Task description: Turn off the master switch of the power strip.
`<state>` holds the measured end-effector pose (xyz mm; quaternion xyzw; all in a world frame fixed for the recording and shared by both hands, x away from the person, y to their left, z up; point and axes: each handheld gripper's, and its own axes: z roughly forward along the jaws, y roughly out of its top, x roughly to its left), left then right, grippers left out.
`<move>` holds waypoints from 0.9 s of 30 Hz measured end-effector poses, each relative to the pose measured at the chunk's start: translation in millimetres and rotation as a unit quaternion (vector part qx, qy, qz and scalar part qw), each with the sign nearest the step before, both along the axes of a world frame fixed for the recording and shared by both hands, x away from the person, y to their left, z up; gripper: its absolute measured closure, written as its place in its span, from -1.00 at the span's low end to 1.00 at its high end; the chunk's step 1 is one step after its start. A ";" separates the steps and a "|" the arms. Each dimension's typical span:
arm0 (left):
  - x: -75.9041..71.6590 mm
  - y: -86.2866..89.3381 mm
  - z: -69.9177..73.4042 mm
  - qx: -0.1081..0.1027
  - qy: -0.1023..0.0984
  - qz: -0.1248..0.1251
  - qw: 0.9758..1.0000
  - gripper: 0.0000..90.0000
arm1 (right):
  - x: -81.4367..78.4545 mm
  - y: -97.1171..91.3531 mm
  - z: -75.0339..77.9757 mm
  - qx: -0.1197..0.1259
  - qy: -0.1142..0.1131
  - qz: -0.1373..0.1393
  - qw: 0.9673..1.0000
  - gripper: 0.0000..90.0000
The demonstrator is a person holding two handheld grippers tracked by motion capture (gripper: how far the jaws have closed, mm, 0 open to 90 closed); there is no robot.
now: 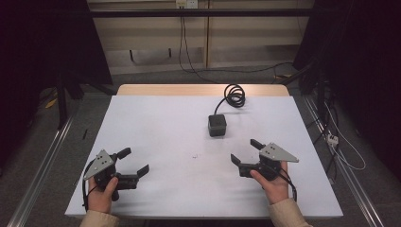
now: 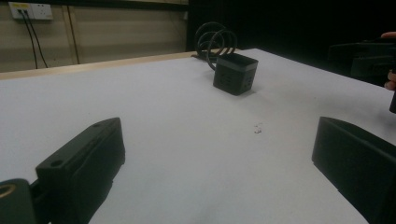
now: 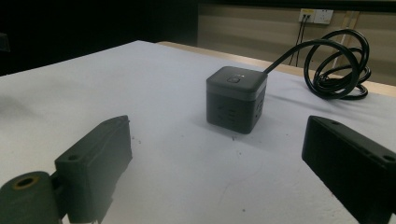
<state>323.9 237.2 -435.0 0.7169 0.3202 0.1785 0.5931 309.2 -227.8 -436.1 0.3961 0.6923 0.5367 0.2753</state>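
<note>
Black cube socket (image 1: 217, 125) sits upright on the white table (image 1: 156, 123), far-centre, its coiled cable (image 1: 234, 95) behind. Left gripper (image 1: 134, 161) and right gripper (image 1: 246, 150) both hover near the table's front edge, jaws spread wide, gripping nothing.

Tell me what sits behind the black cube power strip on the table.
Behind the cube power strip lies its coiled black cable, running from the cube's back toward the table's far edge. The cable's plug end cannot be made out.

Black power cube (image 1: 217, 125) on white table (image 1: 156, 127); both grippers' jaws apart, nothing held.
</note>
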 end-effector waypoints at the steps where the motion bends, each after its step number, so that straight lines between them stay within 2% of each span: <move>1: 0.1 -0.1 0.0 0.000 0.000 0.000 1.000 -0.95 | 0.0 0.0 0.0 0.000 0.000 0.000 1.000 -0.83; 12: 0.2 -0.2 0.0 -0.001 0.000 -0.001 1.000 -0.95 | 10.5 5.2 -0.9 -0.004 0.007 -0.001 1.000 -0.80; 27: 0.9 -0.9 -0.2 -0.001 0.000 -0.002 1.000 -0.95 | 28.0 14.5 2.2 0.003 0.016 0.000 1.000 -0.77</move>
